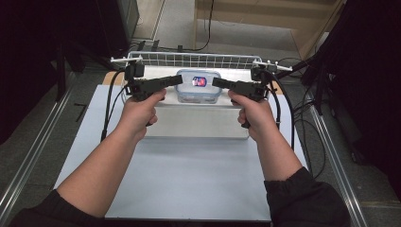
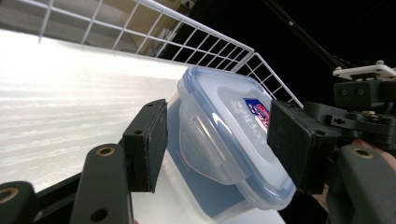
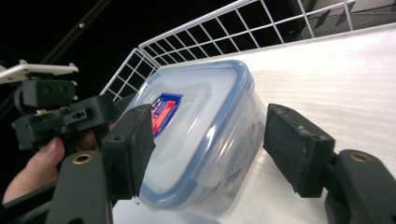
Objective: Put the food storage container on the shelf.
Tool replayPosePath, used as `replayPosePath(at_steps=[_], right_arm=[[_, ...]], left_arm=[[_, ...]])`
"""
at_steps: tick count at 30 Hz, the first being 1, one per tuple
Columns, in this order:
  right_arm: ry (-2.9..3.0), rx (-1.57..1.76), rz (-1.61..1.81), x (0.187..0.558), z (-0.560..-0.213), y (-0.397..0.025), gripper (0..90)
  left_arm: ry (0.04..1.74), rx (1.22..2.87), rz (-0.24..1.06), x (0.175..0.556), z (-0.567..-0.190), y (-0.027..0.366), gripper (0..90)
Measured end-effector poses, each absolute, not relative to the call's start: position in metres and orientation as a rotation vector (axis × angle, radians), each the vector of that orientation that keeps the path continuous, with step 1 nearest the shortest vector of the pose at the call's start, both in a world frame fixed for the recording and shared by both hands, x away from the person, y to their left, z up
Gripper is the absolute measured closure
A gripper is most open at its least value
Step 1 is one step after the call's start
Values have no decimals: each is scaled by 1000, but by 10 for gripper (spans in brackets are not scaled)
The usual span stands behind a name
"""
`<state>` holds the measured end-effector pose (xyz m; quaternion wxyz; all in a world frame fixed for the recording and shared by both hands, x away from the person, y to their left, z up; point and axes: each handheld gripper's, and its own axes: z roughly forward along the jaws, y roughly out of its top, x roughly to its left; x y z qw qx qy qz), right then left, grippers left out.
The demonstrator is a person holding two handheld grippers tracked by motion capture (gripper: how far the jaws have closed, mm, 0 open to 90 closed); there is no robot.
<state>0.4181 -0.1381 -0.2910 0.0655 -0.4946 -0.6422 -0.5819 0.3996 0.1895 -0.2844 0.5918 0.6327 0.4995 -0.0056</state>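
Note:
A clear plastic food container (image 1: 199, 90) with a blue-rimmed snap lid and a red and blue label sits upright on a raised white board (image 1: 194, 120). My left gripper (image 1: 178, 80) is at the container's left end and my right gripper (image 1: 216, 82) at its right end, the two pointing at each other. In the left gripper view the container (image 2: 224, 116) lies between the wide-apart pads (image 2: 149, 144), with a lid latch facing the camera. The right gripper view shows the container (image 3: 201, 116) between its own open pads (image 3: 294, 144). I cannot tell whether any pad touches it.
A white wire fence (image 1: 189, 59) runs behind the container along the board's far edge. In front lies the pale tabletop (image 1: 189, 175). Cables (image 1: 108, 109) trail from both grippers. Metal rails (image 1: 331, 151) flank the table, and dark curtains stand on both sides.

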Motion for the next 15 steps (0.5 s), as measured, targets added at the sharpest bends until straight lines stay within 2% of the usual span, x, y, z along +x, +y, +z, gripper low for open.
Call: replayPosePath(at_steps=[5,9,15], right_arm=[[-2045,-1501,-1766,405,-286,-137,311],[-2104,-1504,-1806,390,-284,-137,312],[-2148,-1489,-1865,366,-286,-141,319]], left_arm=[[1144,1479,36,388,-277,190,366],[1119,1503,149,372,-271,190,360],[1044,1538,225,344,-278,193,370]])
